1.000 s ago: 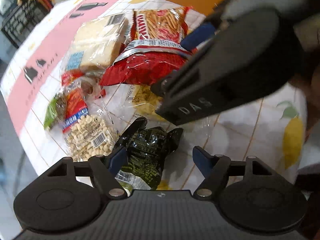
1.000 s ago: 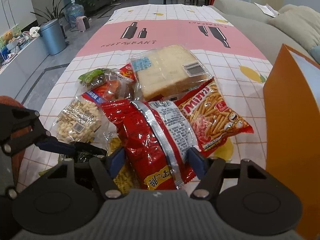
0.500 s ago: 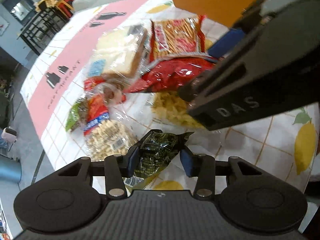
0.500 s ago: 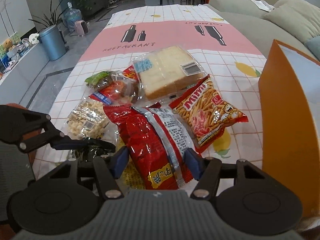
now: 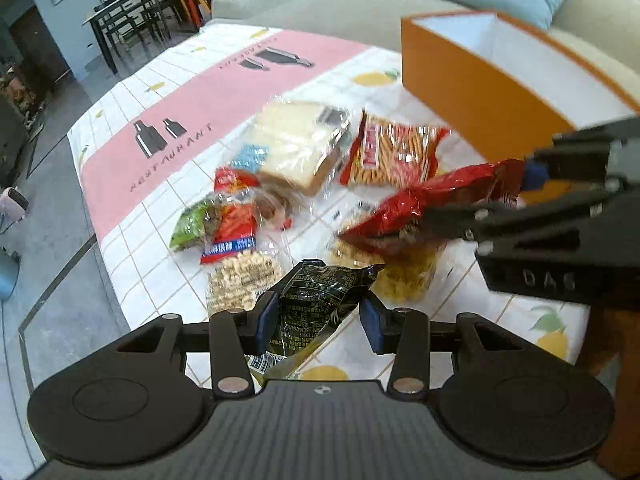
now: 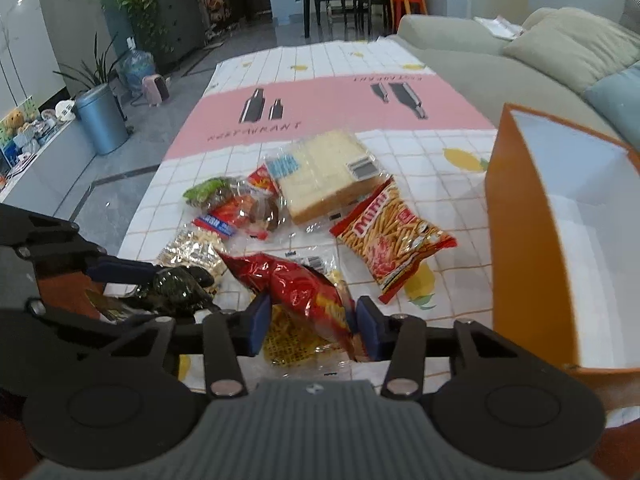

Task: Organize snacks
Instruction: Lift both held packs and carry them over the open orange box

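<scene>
Pick step, both sides at once. Left tongs (image 5: 316, 320) are clenched on the black snack packet (image 5: 320, 300), which sits between the blue pads at the near edge of the worktop (image 5: 168, 276) and looks lifted clear of the cloth. Right tongs (image 6: 310, 322) have just been closing and now grip the red snack bag (image 6: 296, 288) by its near end; the bag hangs crumpled above a clear packet of yellow snacks (image 6: 288, 344).

Still on the worktop: sliced bread (image 6: 324, 172), the stick-snack bag (image 6: 394, 236), a mixed clear packet (image 6: 236, 204) and a packet of pale nuts (image 5: 240, 276).

The orange box (image 6: 560, 248) stands open to the right, inside looks white and bare as far as visible.

Next, as I read it: carry both bags right and up over the box wall, then release inside. Red bag is held at one end only, so it will swing and could catch the rim. Left packet has the longer trip, across the right tongs' path, so stagger them.
</scene>
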### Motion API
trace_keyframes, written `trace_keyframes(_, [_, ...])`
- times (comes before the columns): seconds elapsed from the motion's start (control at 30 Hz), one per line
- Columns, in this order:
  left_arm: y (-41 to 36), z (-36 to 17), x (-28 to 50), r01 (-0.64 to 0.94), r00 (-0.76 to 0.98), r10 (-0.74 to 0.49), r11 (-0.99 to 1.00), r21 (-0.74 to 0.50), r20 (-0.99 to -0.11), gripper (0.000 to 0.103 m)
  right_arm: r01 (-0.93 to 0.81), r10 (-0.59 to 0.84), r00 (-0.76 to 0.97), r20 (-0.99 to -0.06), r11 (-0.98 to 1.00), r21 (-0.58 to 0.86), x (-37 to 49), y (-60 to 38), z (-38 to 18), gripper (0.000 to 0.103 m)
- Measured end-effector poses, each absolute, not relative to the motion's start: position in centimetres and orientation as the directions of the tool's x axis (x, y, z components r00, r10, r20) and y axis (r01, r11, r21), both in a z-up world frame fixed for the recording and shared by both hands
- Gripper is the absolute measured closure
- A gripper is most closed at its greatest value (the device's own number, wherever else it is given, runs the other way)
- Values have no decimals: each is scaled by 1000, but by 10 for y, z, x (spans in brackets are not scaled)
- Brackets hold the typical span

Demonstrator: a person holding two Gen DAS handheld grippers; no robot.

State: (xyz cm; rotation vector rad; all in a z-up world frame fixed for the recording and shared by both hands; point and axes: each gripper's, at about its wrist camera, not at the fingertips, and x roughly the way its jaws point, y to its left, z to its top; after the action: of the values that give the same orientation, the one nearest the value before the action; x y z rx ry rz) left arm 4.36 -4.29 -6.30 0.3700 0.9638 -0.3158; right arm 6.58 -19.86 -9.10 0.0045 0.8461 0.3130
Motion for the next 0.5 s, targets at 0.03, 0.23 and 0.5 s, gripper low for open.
trace_keyframes(0.03, [-43, -59, 45, 414, 534, -104, 897, 153, -839, 53, -274, 272, 626, -731, 954, 121, 64, -198, -87, 62])
trace_keyframes(0.23, [-43, -33, 53, 388, 521, -162, 919, 64, -838, 53, -275, 250, 678, -692, 958, 76, 55, -204, -61, 86])
trace_keyframes(0.5, [-66, 1, 68, 412, 534, -256, 911, -17, -806, 53, -219, 185, 766, -616, 976, 21, 54, -237, -19, 86])
